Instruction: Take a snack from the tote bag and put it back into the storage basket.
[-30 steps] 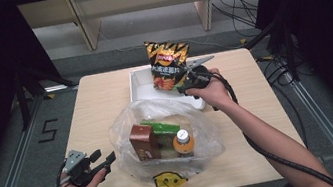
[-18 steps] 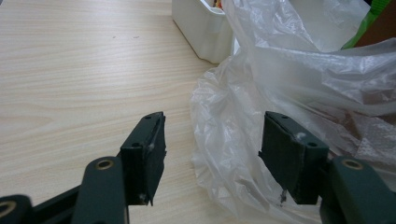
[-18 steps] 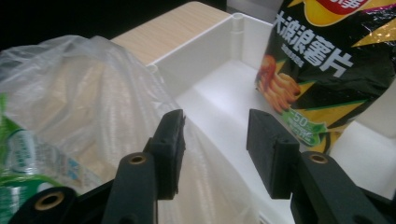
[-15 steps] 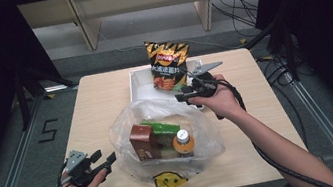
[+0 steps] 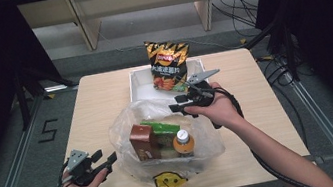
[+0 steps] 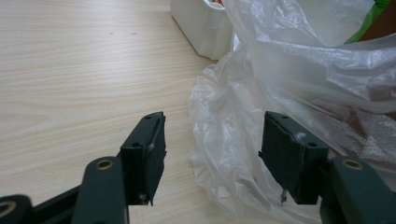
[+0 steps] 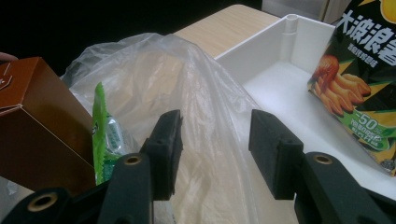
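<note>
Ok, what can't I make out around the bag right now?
- Bottle: high view, label too small and veiled by the plastic bag.
- Brown carton: right gripper view, cut by the left edge.
- Chip bag: right gripper view, top cropped.
- White tray: left gripper view, mostly behind plastic.

bag (image 5: 125, 130): clear | carton (image 5: 144, 141): brown | chip packet (image 5: 169, 66): black-orange | tray (image 5: 139, 86): white | table (image 5: 99, 99): pale woodgrain
</note>
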`<action>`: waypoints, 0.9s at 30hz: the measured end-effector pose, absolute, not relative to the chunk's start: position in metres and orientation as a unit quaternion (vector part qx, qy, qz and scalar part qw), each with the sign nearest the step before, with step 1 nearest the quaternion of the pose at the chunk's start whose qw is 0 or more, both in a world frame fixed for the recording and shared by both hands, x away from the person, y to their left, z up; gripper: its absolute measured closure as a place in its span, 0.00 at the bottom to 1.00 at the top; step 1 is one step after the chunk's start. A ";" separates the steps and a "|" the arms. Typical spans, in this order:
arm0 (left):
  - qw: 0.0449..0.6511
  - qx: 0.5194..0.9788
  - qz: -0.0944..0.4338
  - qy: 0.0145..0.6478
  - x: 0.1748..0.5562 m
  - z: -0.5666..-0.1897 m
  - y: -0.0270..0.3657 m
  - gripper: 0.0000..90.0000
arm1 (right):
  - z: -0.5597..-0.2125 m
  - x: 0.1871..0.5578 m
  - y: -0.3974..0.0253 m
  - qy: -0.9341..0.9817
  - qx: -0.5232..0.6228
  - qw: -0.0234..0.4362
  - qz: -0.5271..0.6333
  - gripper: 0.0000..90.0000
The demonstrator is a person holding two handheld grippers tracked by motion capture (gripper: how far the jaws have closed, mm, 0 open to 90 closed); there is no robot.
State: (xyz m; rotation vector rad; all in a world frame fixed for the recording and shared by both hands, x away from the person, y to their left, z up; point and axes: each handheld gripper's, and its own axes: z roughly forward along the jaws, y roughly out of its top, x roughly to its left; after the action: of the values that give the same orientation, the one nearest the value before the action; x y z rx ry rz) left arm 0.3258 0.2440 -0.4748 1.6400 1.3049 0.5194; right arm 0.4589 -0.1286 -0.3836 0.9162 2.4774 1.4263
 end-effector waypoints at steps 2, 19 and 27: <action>0.472 0.670 0.212 0.532 0.326 -0.475 0.244 0.44 | -0.383 0.459 -0.127 0.824 0.301 0.073 0.475 0.60; 0.471 0.671 0.210 0.533 0.325 -0.477 0.243 0.44 | -0.382 0.453 -0.118 0.829 0.285 0.054 0.477 0.60; 0.472 0.668 0.212 0.535 0.324 -0.475 0.244 0.44 | -0.380 0.448 -0.115 0.831 0.282 0.049 0.477 0.60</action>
State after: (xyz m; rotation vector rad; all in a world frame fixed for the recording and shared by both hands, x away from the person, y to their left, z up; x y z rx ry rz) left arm 0.3242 0.2442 -0.4753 1.6357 1.3101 0.5198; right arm 0.4483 -0.1155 -0.3796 0.8590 2.5321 1.4518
